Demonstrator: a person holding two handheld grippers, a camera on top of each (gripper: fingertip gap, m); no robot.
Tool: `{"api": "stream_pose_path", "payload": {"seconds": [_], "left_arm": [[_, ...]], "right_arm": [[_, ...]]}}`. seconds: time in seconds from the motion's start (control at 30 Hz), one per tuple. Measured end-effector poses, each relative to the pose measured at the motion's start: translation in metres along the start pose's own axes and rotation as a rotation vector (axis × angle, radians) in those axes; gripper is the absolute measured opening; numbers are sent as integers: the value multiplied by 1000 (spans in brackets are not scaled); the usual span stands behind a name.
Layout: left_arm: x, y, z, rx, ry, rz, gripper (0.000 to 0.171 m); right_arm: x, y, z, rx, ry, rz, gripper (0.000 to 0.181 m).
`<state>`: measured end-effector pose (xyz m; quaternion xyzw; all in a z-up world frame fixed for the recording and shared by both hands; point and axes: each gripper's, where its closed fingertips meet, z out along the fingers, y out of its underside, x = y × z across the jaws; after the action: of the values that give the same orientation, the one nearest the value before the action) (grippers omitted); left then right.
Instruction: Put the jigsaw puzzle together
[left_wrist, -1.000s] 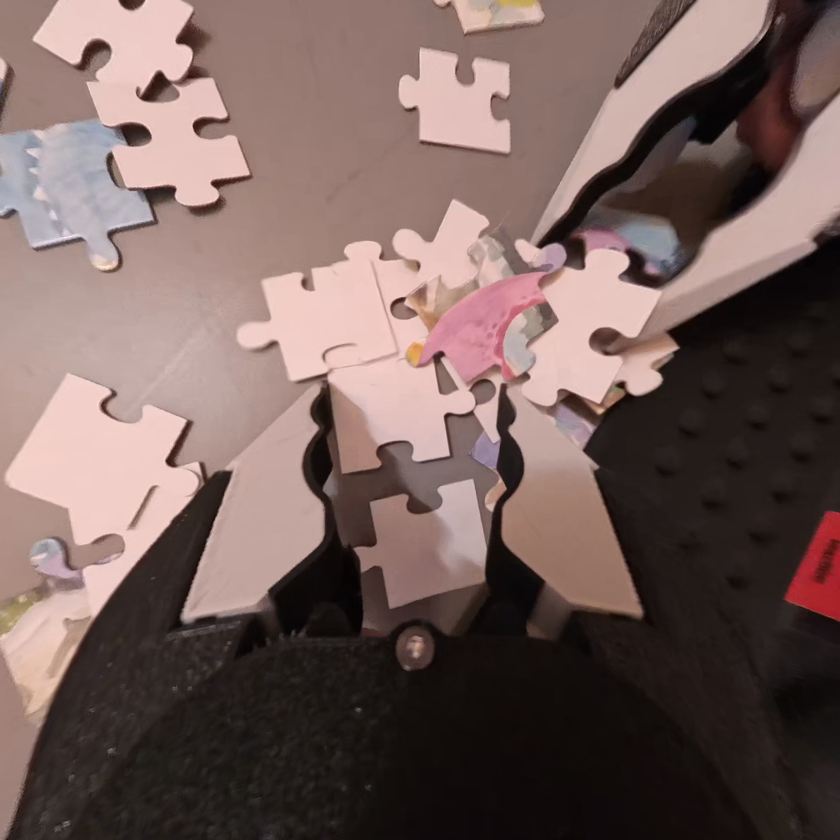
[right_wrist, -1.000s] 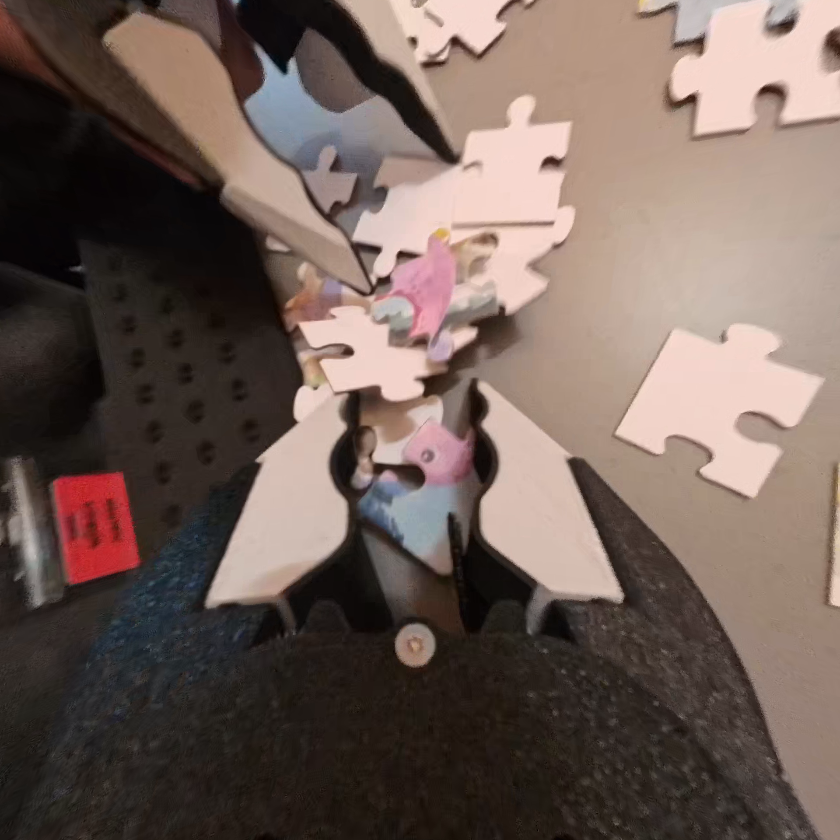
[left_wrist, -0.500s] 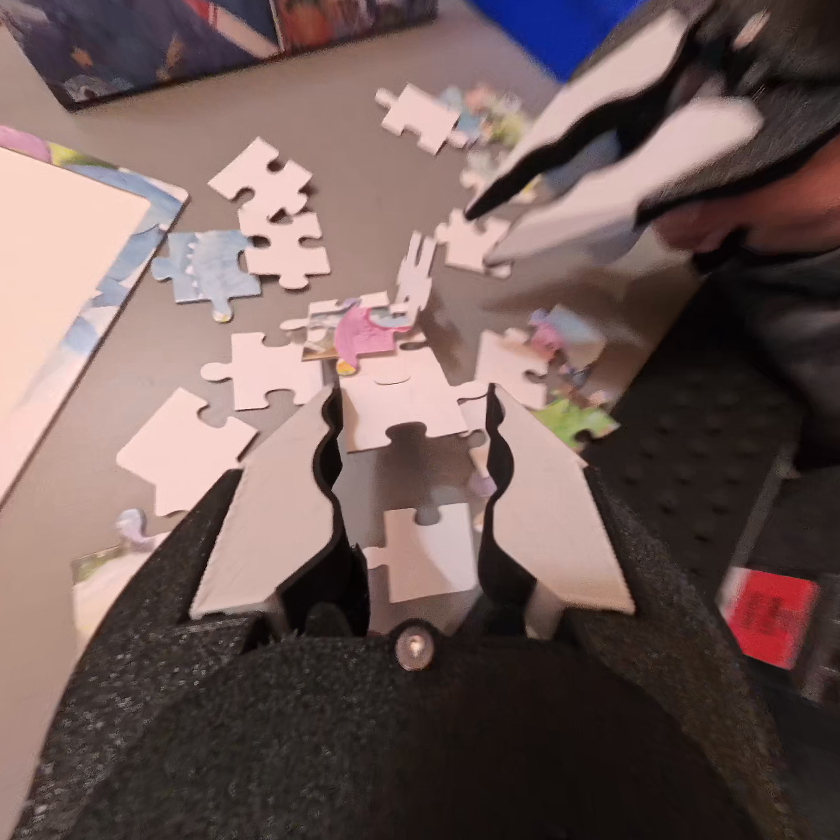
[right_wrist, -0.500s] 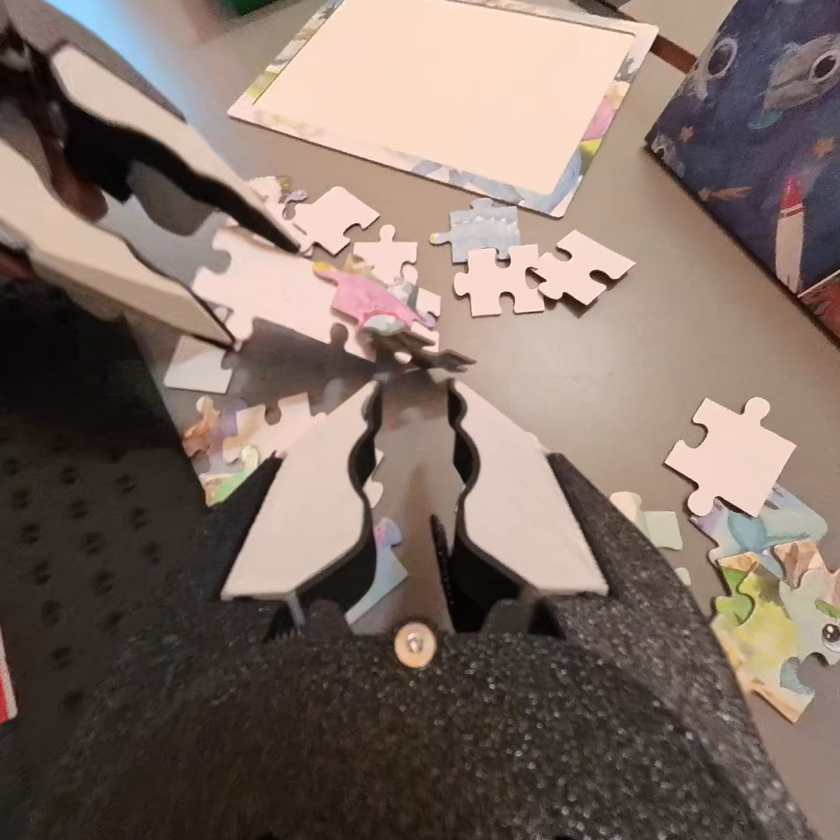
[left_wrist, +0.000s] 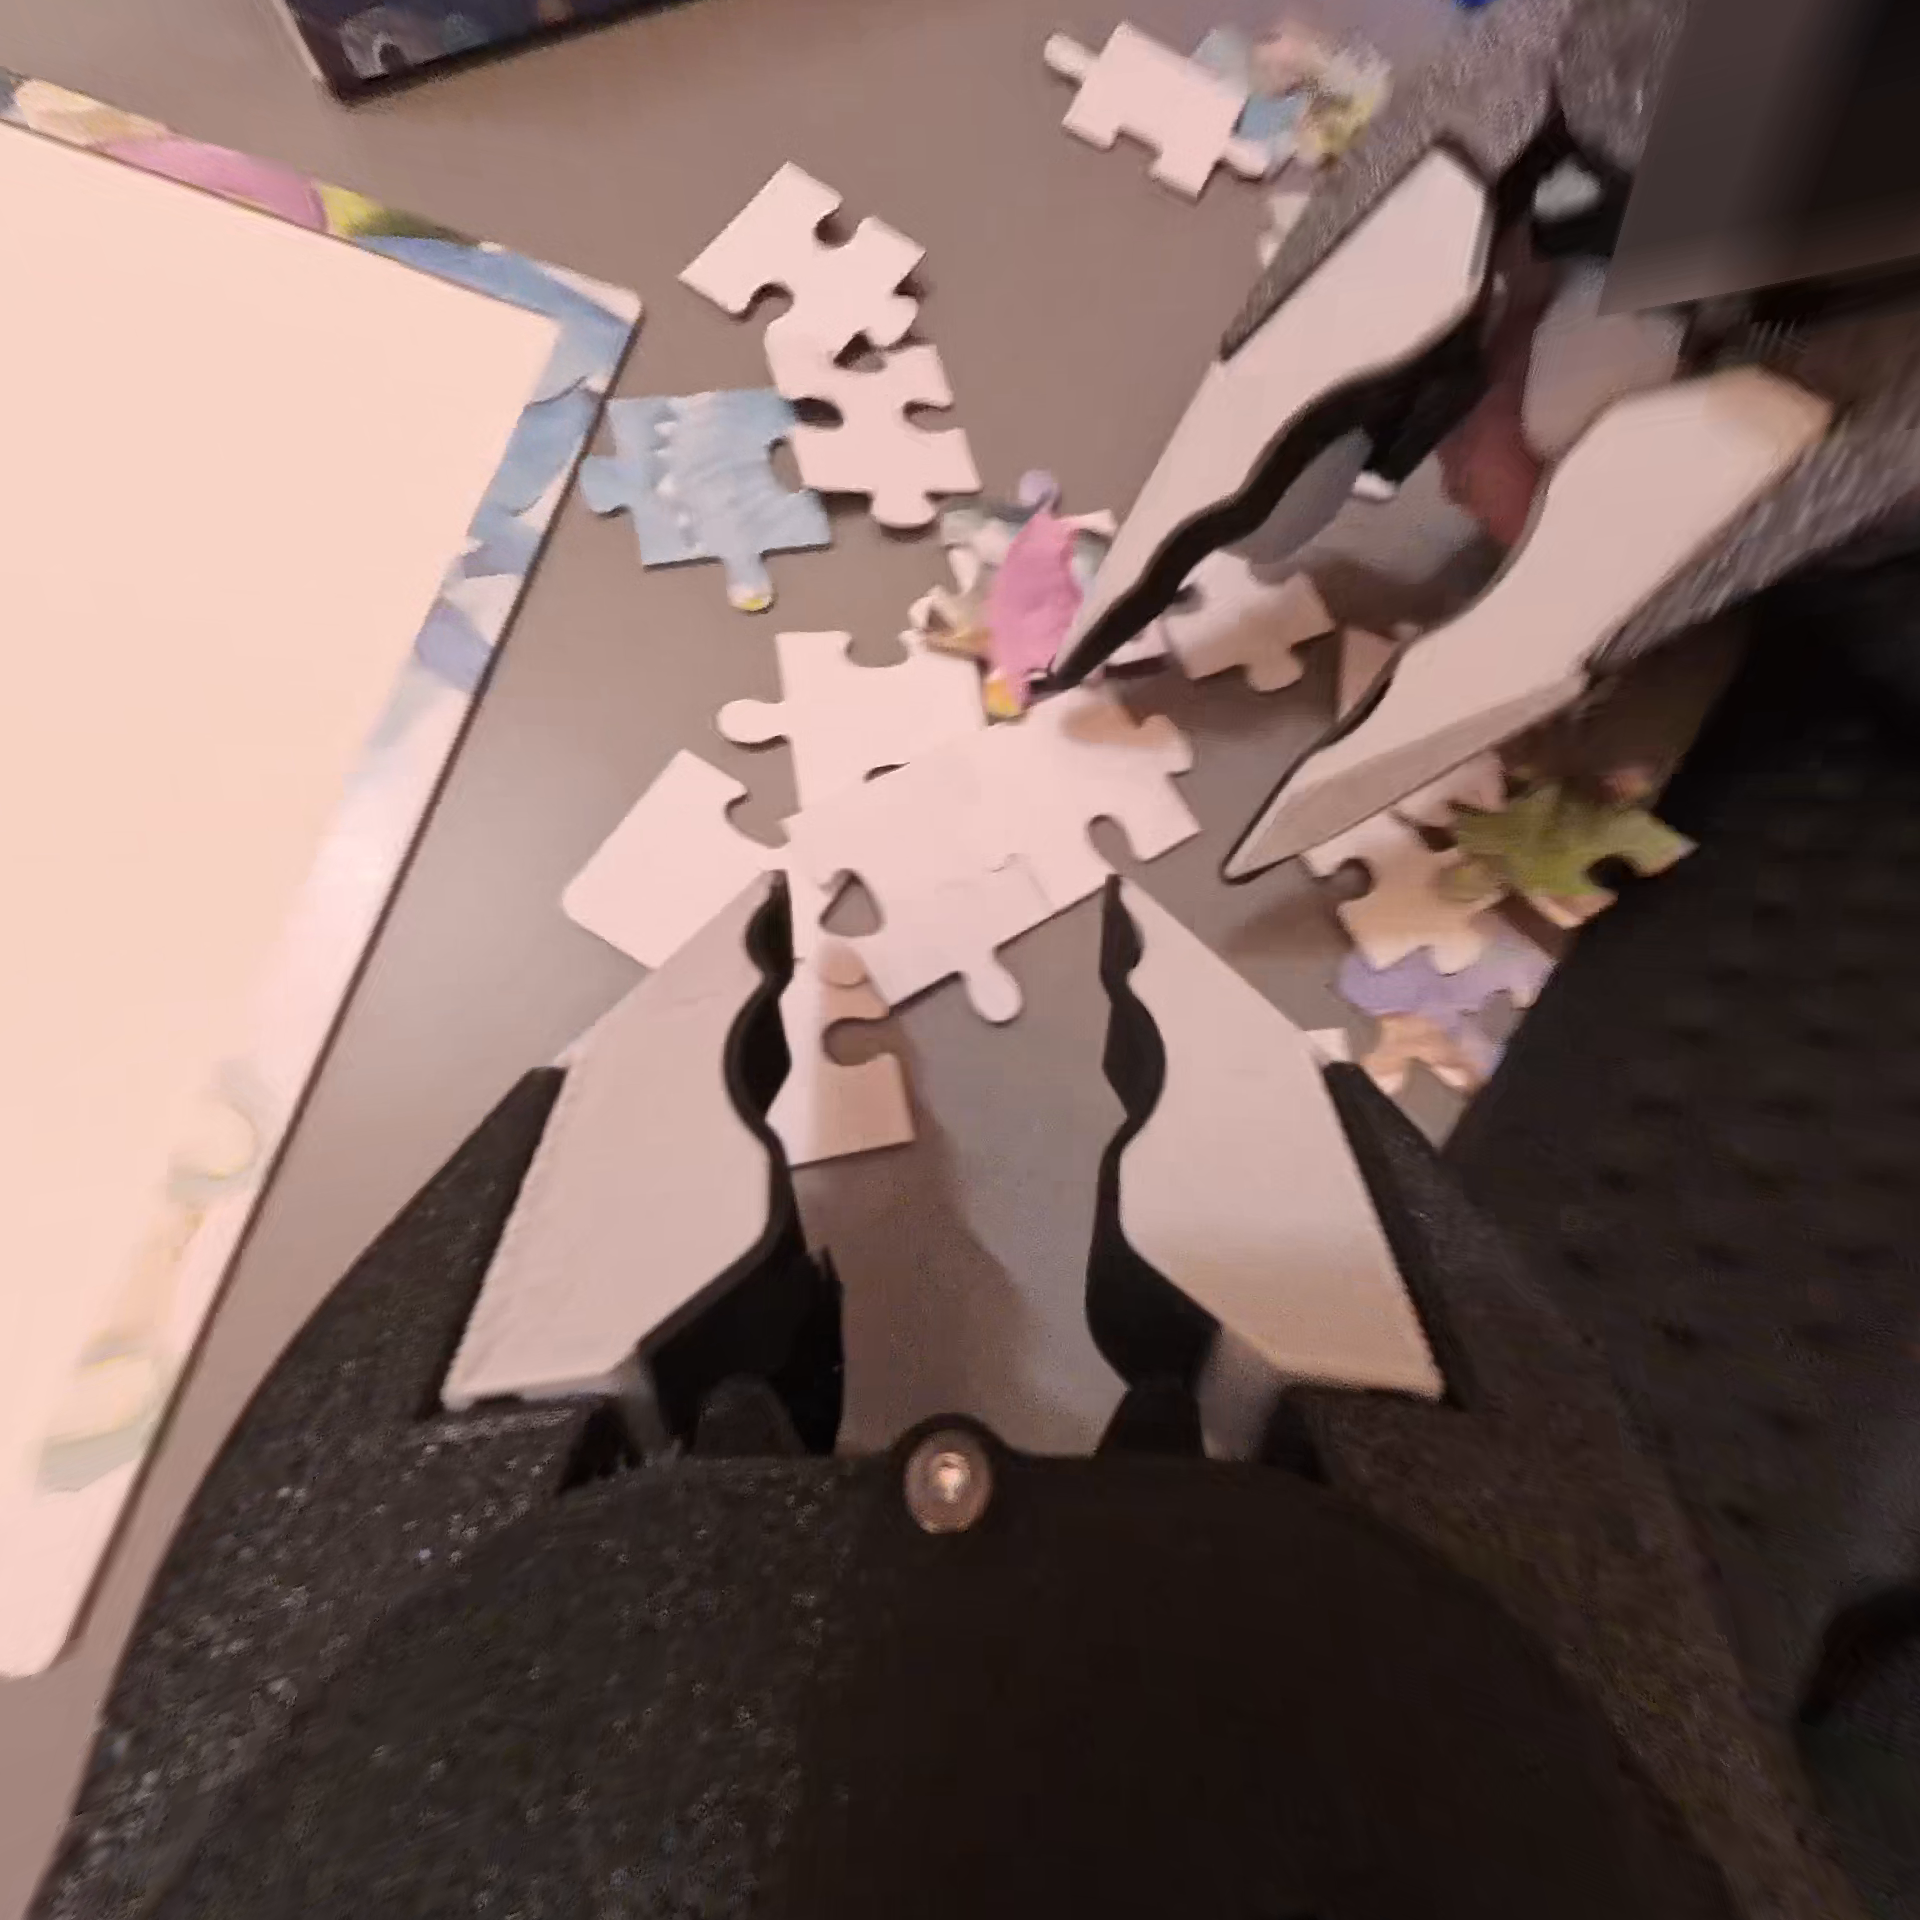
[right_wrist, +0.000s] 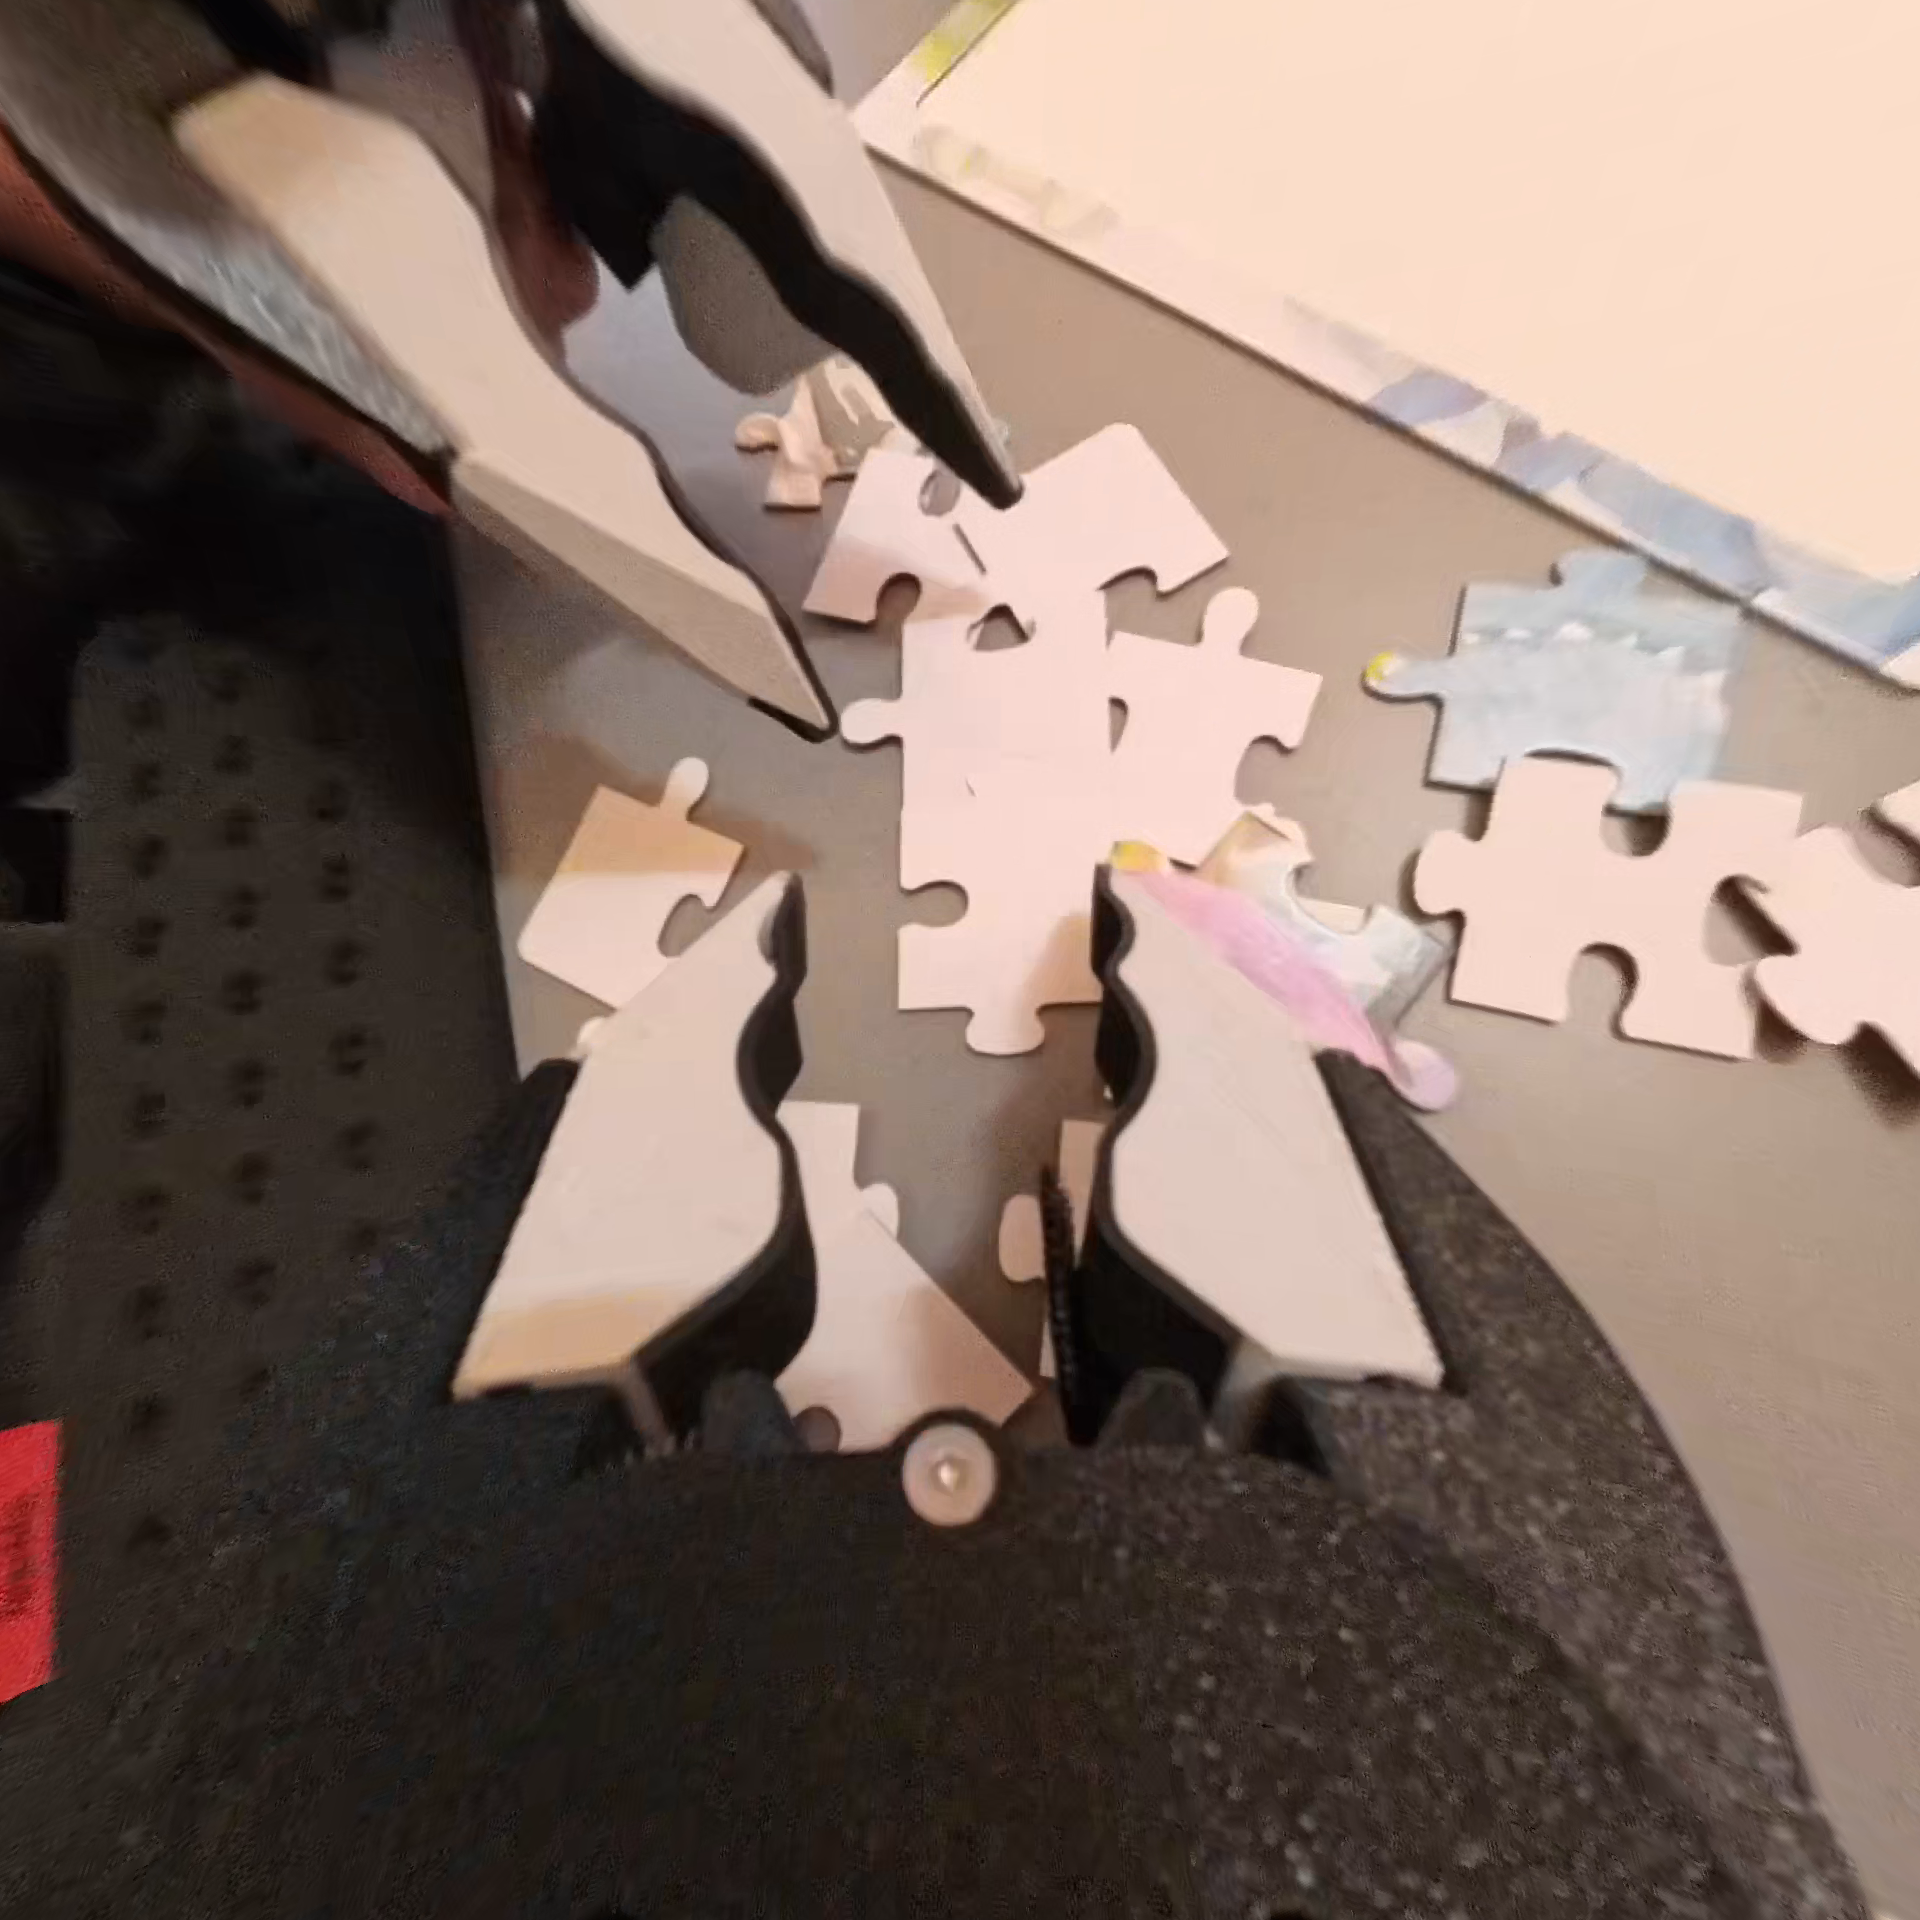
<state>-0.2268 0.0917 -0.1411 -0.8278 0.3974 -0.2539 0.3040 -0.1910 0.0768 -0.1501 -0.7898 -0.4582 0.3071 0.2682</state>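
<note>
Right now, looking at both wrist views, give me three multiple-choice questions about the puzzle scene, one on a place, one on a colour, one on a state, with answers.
1. Where does the blue piece lie?
A. Between the tray and the white pieces
B. Inside the tray
C. On the black mat

2. What colour is the face-up piece at the right tongs' tip?
A. Red
B. Pink
C. Black

3. What state are the left tongs in?
A. Shut on a piece
B. Open, holding nothing
C. Shut, empty

Answers:
1. A, it lies on the grey table beside the tray's edge, next to two white pieces.
2. B, the left wrist view shows pink under the tip.
3. B, a wide gap shows between the fingers, with the pieces flat on the table below.
</note>
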Motion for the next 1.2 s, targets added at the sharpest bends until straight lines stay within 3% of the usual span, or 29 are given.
{"api": "stream_pose_path", "payload": {"seconds": [0.07, 0.1, 0.2, 0.4, 0.53, 0.57, 0.63, 0.7, 0.77, 0.9, 1.0, 1.07, 1.2], "left_arm": [[-5, 9, 11, -33, 43, -36, 50], [0, 14, 15, -53, 85, -50, 45], [4, 13, 20, -45, 71, -21, 31], [3, 6, 23, -16, 35, -67, 40], [14, -14, 10, 107, 167, -172, 41], [32, -27, 3, 168, 284, -185, 24], [58, -43, -4, 223, 419, -193, 25], [43, -38, -4, 192, 296, -122, 28], [22, -36, -15, 217, 235, -158, 28], [-6, 5, -4, 37, 89, -158, 40], [8, 14, 9, -5, 156, -217, 50], [10, 8, 12, 20, 157, -240, 60], [14, -6, 10, 73, 161, -222, 65]], "right_arm": [[6, 6, 4, -35, -38, 29, 62], [13, 8, 4, -48, 19, -32, 52], [24, 11, 9, -88, 188, -209, 47], [22, 9, 11, -28, 157, -170, 37], [22, 8, 10, -21, 142, -147, 35], [22, 8, 11, -14, 139, -134, 24], [20, 6, 12, -7, 127, -136, 25], [19, 8, 10, -20, 116, -117, 26], [21, 9, 2, -26, 106, -65, 30], [26, 21, -10, -76, 153, -70, 43], [24, 24, -4, -67, 150, -81, 35], [26, 23, -5, -67, 149, -67, 31], [26, 23, -5, -54, 142, -59, 31]]}}
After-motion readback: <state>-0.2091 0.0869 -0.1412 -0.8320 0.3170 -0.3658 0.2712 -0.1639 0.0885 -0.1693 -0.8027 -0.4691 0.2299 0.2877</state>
